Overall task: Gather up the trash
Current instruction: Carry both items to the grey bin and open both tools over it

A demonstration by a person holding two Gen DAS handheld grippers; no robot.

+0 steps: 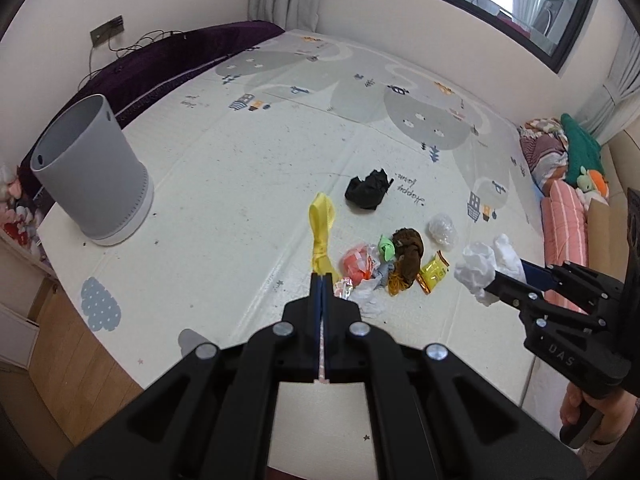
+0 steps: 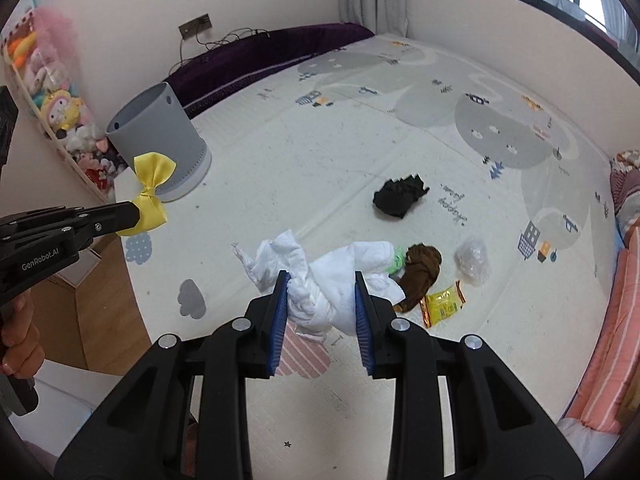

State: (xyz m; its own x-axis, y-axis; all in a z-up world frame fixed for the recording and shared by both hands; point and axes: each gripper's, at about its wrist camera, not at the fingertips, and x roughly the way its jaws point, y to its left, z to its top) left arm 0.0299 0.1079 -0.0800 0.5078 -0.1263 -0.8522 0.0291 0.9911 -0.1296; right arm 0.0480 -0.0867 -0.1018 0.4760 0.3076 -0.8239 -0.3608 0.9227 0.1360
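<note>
My left gripper [image 1: 321, 276] is shut on a yellow ribbon bow [image 1: 320, 232] and holds it above the play mat; it also shows in the right wrist view [image 2: 150, 196]. My right gripper [image 2: 322, 280] is shut on a crumpled white tissue [image 2: 320, 280], also seen from the left wrist view [image 1: 480, 268]. The grey trash bin [image 1: 92, 176] stands open at the mat's far left [image 2: 160, 140]. On the mat lie a black crumpled piece [image 1: 368, 190], a brown wad [image 1: 408, 252], an orange wrapper [image 1: 356, 264], a yellow packet [image 1: 434, 272] and a clear plastic wad [image 1: 442, 230].
The patterned play mat [image 1: 240, 160] covers the floor. A purple cushion [image 1: 172, 64] lines the far wall. Plush toys [image 2: 60, 112] fill a shelf at the left. Bedding and pillows [image 1: 564, 208] lie along the right. Wooden floor [image 1: 68, 360] borders the mat at the left.
</note>
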